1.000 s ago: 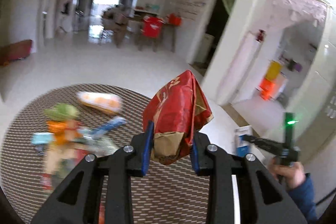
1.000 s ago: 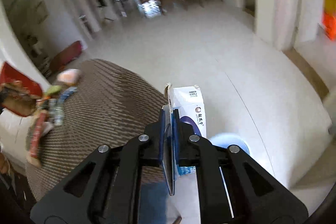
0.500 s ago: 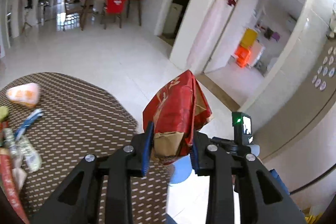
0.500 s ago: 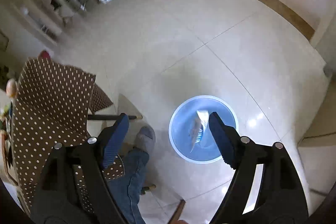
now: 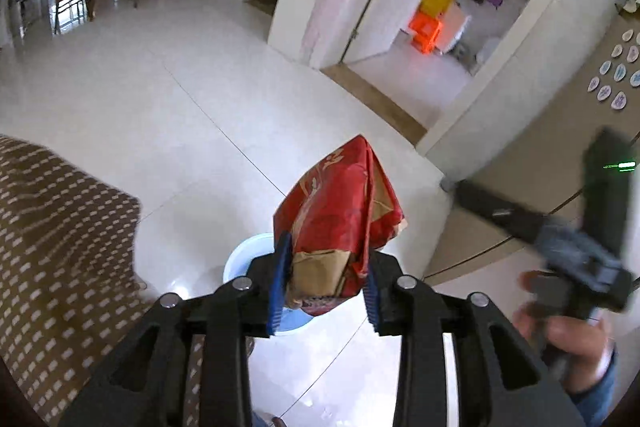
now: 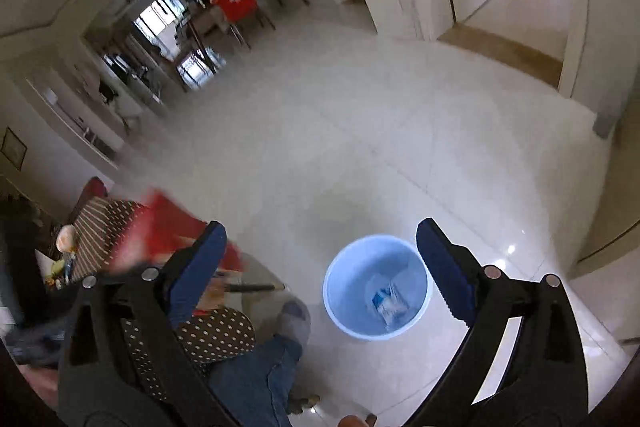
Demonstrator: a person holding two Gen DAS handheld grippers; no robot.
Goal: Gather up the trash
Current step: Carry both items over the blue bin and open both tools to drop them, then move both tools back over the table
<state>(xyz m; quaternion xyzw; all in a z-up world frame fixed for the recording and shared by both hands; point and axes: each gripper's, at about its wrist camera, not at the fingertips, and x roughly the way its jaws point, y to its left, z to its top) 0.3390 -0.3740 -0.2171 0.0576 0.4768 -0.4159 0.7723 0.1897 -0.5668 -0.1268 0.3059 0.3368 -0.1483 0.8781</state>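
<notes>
A crumpled red snack bag point(image 5: 340, 219) stands upright between the blue pads of my left gripper point(image 5: 326, 261). Its jaws are opening, though the pads still touch the bag. Below it on the floor a light blue bin point(image 5: 244, 259) peeks out. In the right wrist view my right gripper point(image 6: 320, 227) is spread wide, still opening, with nothing between its fingers. It hangs above the same blue bin point(image 6: 332, 291), where a blue and white carton point(image 6: 390, 303) lies at the bottom. The red bag point(image 6: 168, 227) shows as a blur at the left.
A table with a brown dotted cloth point(image 5: 60, 227) fills the left, with more wrappers point(image 6: 64, 247) on it. A person's jeans leg point(image 6: 260, 367) and socked foot point(image 6: 294, 315) sit beside the bin, next to a dotted stool cushion point(image 6: 216, 331). White tiled floor lies beyond.
My left gripper swung with the red bag from over the table to above the bin. My right gripper opened and the carton dropped into the bin.
</notes>
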